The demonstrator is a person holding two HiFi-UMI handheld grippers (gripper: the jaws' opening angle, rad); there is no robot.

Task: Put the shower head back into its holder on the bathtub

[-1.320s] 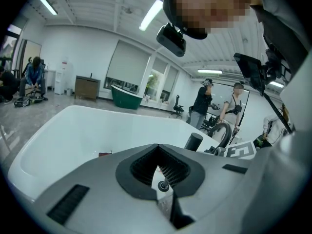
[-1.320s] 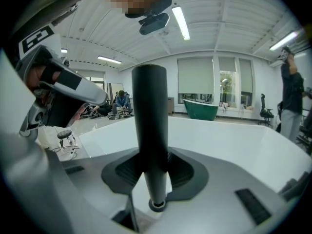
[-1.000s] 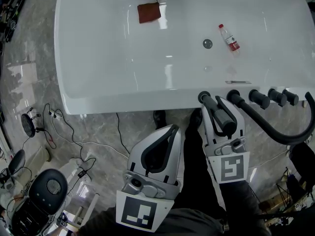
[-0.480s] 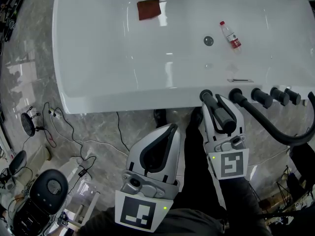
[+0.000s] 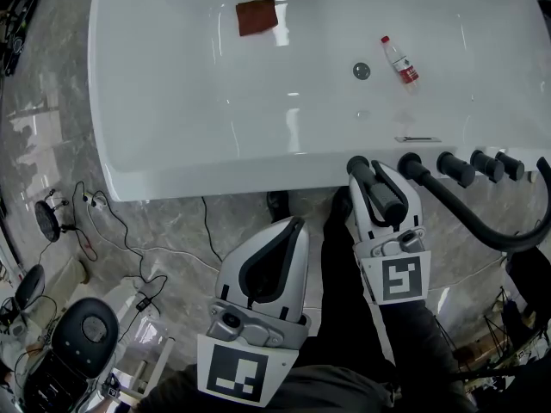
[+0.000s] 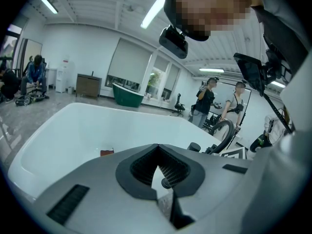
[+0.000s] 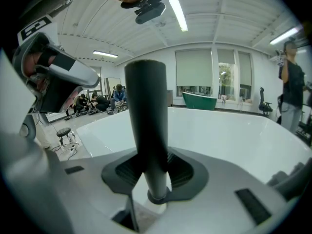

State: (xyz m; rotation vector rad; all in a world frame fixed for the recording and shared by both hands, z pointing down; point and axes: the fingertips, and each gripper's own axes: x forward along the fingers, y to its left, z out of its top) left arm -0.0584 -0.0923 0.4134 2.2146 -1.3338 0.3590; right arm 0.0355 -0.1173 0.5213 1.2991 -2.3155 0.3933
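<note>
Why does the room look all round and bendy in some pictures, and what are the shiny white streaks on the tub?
Left gripper view and right gripper view: wide-angle lenses curve the ceiling lights and darken the corners; the close shower head looms huge. Head view: lamps glare off the glossy bathtub as bright streaks.

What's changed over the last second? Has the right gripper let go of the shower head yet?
No. The right gripper still clamps the shower head and has edged slightly toward the bathtub rim. The left gripper drifted slightly left, still shut and empty. Cloth, bottle and hose stayed put.
</note>
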